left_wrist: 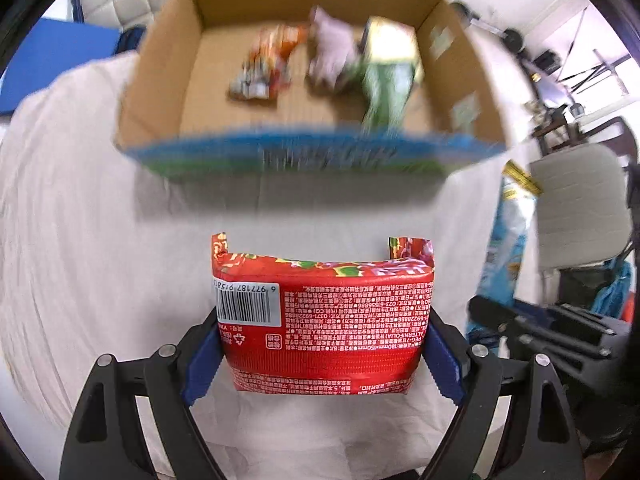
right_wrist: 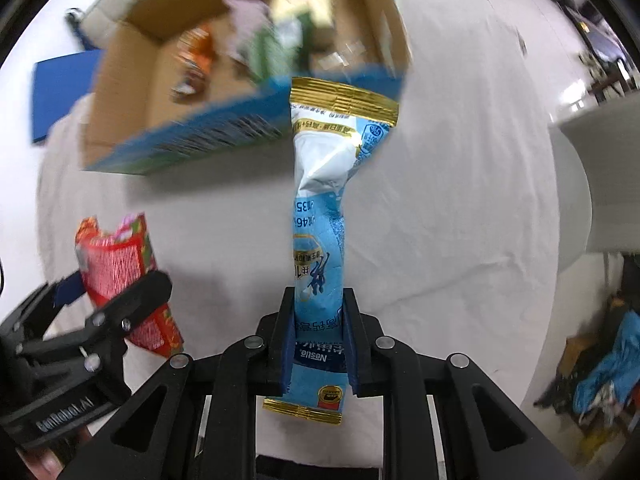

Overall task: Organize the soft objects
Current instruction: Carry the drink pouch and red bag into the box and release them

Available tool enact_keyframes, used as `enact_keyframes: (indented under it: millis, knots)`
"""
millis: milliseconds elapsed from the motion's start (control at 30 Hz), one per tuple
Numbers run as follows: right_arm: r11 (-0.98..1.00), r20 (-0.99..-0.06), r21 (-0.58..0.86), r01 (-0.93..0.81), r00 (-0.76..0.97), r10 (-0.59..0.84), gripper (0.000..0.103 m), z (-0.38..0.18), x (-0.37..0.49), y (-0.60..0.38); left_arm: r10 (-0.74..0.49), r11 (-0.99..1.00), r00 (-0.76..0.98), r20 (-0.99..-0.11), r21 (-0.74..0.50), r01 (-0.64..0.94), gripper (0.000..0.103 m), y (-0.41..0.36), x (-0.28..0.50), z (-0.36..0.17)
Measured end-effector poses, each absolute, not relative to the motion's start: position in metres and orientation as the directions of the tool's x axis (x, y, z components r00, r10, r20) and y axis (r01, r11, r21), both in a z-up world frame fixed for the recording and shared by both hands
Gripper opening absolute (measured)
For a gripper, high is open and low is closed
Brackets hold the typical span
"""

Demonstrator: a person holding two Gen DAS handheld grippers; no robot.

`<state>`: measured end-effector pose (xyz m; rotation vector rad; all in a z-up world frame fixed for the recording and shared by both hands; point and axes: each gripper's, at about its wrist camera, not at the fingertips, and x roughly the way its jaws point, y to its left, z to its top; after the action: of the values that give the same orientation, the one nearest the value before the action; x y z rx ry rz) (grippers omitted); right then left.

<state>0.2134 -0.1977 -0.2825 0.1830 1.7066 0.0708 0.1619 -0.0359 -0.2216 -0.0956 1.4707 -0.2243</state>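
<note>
My left gripper (left_wrist: pixel 322 356) is shut on a red tissue pack (left_wrist: pixel 324 320) with a barcode, held above the white cloth. It also shows in the right wrist view (right_wrist: pixel 120 280). My right gripper (right_wrist: pixel 318 340) is shut on a light blue Nestle pouch (right_wrist: pixel 320 220) with gold ends, which stands up from the jaws. The pouch also shows at the right of the left wrist view (left_wrist: pixel 508 240). An open cardboard box (left_wrist: pixel 160 72) stands ahead of both grippers. It holds an orange packet (left_wrist: pixel 264 64), a pink soft toy (left_wrist: pixel 332 48) and a green packet (left_wrist: pixel 388 76).
A white cloth (left_wrist: pixel 80 240) covers the table. A blue mat (left_wrist: pixel 52 64) lies at the far left. A padded chair (left_wrist: pixel 580 208) stands at the right, with clutter behind it.
</note>
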Motion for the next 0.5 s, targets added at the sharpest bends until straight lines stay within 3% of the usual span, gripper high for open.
enact_keyframes:
  millis: [200, 500]
  knots:
    - [0.98, -0.979, 0.198, 0.027, -0.047, 0.199, 0.022, -0.221, 0.253, -0.195, -0.214, 0.974, 0.192, -0.958, -0.195, 0.118, 0.086, -0.015, 0.212, -0.161]
    - [0.992, -0.992, 0.125, 0.013, -0.015, 0.126, 0.022, -0.204, 0.327, -0.195, -0.11, 0.99, 0.203, -0.973, -0.088, 0.114, 0.087, 0.018, 0.305, -0.178]
